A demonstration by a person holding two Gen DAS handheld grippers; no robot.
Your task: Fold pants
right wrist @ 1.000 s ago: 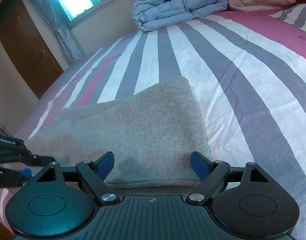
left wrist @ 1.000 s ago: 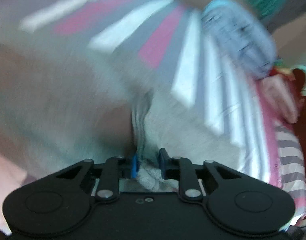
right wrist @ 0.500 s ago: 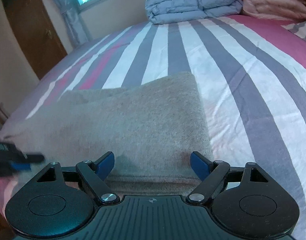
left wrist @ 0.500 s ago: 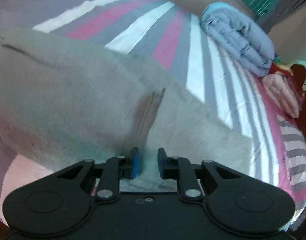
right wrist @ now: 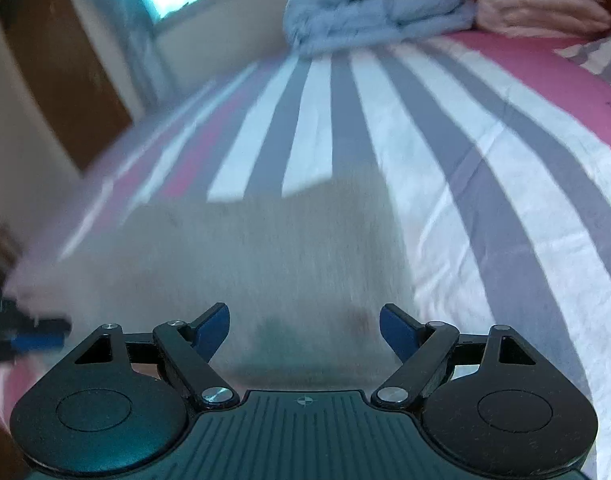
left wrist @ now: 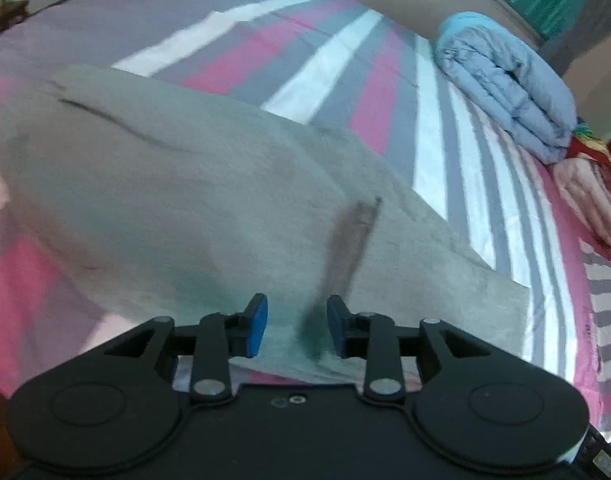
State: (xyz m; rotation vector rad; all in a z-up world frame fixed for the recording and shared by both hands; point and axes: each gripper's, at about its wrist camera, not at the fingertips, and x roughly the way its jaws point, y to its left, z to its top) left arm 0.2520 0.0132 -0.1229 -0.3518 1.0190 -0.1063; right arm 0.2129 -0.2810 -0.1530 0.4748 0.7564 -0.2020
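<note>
Left gripper (left wrist: 296,325) is hovering parted over the grey pants (left wrist: 177,184), gripping nothing. Right gripper (right wrist: 304,330) is spreading wide above the pants' near edge on the bed (right wrist: 485,168).

left tongs (left wrist: 296,325) parted, right tongs (right wrist: 304,330) wide

Soft cloth on the bed, hard matt plastic at the grippers.
The grey pants (left wrist: 209,208) are a matt, fuzzy knit; the striped bedsheet (right wrist: 445,184) under them is thin, smooth woven cloth, faintly crinkled. The blue-grey folded duvet (left wrist: 509,88) looks puffy and quilted. The left gripper (left wrist: 296,330) is matt black plastic with blue pads and shiny metal pivot pins. The door (right wrist: 61,80) is brown wood.
</note>
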